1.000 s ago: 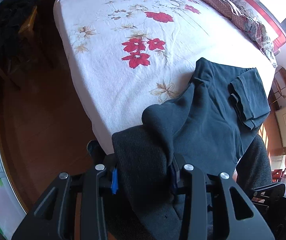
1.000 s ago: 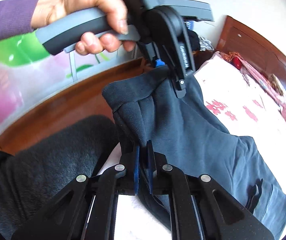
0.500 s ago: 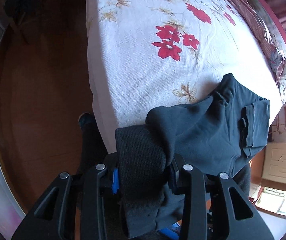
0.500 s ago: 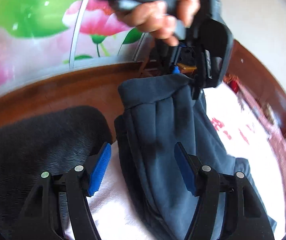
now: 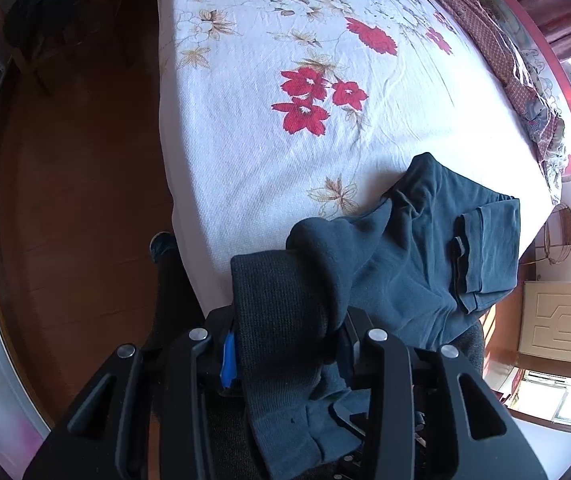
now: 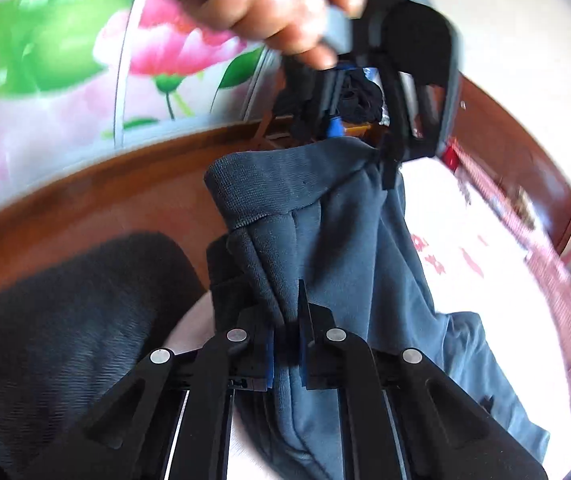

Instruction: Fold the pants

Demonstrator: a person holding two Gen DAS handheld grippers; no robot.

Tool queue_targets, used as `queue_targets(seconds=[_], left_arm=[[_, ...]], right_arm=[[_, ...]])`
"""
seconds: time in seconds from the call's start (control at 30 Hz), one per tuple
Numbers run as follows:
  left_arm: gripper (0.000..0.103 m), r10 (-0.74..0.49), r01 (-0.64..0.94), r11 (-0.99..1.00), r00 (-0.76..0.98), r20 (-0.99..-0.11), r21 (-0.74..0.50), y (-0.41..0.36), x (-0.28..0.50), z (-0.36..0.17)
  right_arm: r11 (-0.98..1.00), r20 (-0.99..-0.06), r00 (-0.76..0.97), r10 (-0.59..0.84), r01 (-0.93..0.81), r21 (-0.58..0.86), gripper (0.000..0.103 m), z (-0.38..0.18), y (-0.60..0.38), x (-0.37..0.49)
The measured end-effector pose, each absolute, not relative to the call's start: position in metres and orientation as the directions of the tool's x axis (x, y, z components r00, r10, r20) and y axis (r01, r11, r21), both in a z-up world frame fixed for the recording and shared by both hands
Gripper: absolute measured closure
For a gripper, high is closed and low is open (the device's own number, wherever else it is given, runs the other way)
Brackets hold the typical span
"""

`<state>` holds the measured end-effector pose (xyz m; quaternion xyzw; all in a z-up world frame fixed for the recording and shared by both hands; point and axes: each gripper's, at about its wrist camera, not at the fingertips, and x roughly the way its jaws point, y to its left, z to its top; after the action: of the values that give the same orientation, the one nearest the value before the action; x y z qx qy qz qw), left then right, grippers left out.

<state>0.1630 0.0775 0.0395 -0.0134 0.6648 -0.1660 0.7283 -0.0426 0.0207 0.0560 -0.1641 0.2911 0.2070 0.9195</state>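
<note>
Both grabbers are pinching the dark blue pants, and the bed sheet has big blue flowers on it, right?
Almost. The flowers on the white bed sheet are red, not blue; the left wrist view shows this plainly. The rest holds: the left gripper is shut on the ribbed waistband of the dark blue pants, and the right gripper pinches a fold of them.

Dark grey-blue pants [image 5: 417, 248] lie rumpled (waistband lifted) at the bed's near edge.
</note>
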Motion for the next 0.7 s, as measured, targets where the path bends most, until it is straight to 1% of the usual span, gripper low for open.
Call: queue_targets(seconds=[0.13,0.27,0.37,0.43,0.57,0.7], left_arm=[[0.063,-0.234,0.283,0.937,0.070,-0.970,-0.205,0.047,0.160,0.063],[0.063,-0.221,0.329,0.927,0.085,-0.972,-0.182,0.005,0.159,0.089],[0.063,-0.207,0.374,0.914,0.094,-0.974,-0.158,-0.040,0.156,0.109],[0.063,-0.193,0.410,0.902,0.108,-0.975,-0.133,-0.075,0.152,0.122],[0.062,-0.172,0.486,0.870,0.132,-0.976,-0.088,-0.159,0.144,0.140],[0.062,-0.158,0.550,0.833,0.130,-0.979,-0.061,-0.253,0.140,0.134]], right_arm=[[0.906,-0.583,0.735,0.347,-0.422,0.007,0.096,0.074,-0.035,-0.044],[0.926,-0.537,0.764,0.358,-0.365,0.097,0.096,0.090,-0.076,-0.046],[0.930,-0.489,0.791,0.368,-0.312,0.195,0.096,0.096,-0.106,-0.056],[0.920,-0.448,0.809,0.380,-0.278,0.277,0.096,0.093,-0.130,-0.071],[0.875,-0.378,0.845,0.378,-0.193,0.443,0.096,0.085,-0.210,-0.089],[0.824,-0.334,0.880,0.336,-0.103,0.557,0.096,0.068,-0.294,-0.107]])
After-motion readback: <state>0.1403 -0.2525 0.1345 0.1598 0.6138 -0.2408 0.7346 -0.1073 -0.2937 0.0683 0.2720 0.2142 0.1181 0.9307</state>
